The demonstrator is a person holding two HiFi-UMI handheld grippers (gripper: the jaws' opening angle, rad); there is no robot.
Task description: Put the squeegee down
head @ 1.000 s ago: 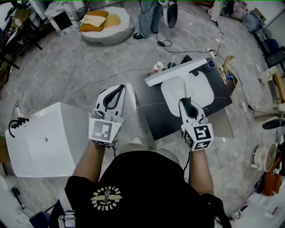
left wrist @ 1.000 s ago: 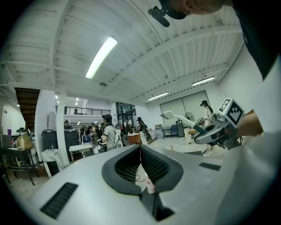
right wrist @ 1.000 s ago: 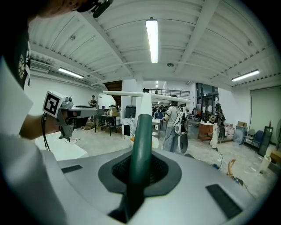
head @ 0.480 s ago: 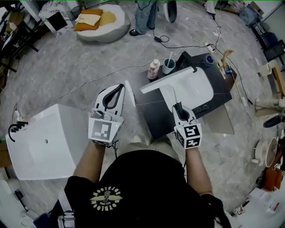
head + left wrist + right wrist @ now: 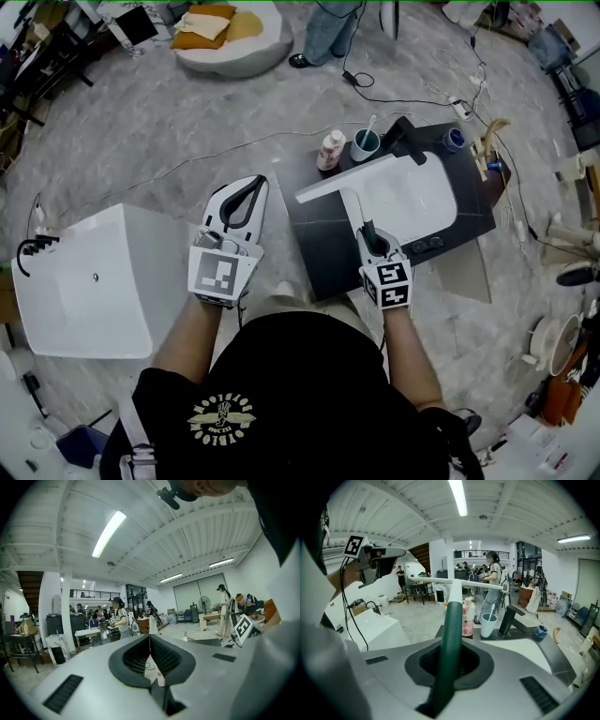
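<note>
The squeegee (image 5: pixel 349 180) has a long white blade and a dark green handle (image 5: pixel 451 634). My right gripper (image 5: pixel 372 236) is shut on that handle and holds the blade slantwise over the left rim of the white sink basin (image 5: pixel 417 202). In the right gripper view the blade (image 5: pixel 454 580) stands crosswise ahead, above the dark countertop (image 5: pixel 319 244). I cannot tell whether the blade touches the sink. My left gripper (image 5: pixel 246 190) hovers over the floor to the left of the counter. Its jaws meet at the tips with nothing between them (image 5: pixel 150 639).
At the counter's far edge stand a pink bottle (image 5: pixel 329 150), a cup with a toothbrush (image 5: pixel 365 144), a black faucet (image 5: pixel 403 136) and a small blue jar (image 5: pixel 455 139). A white box (image 5: pixel 84 281) sits on the floor at the left. Cables run across the floor beyond.
My right gripper has sunk with the squeegee, bringing the blade down close to the sink and counter. The left gripper has hardly shifted.
</note>
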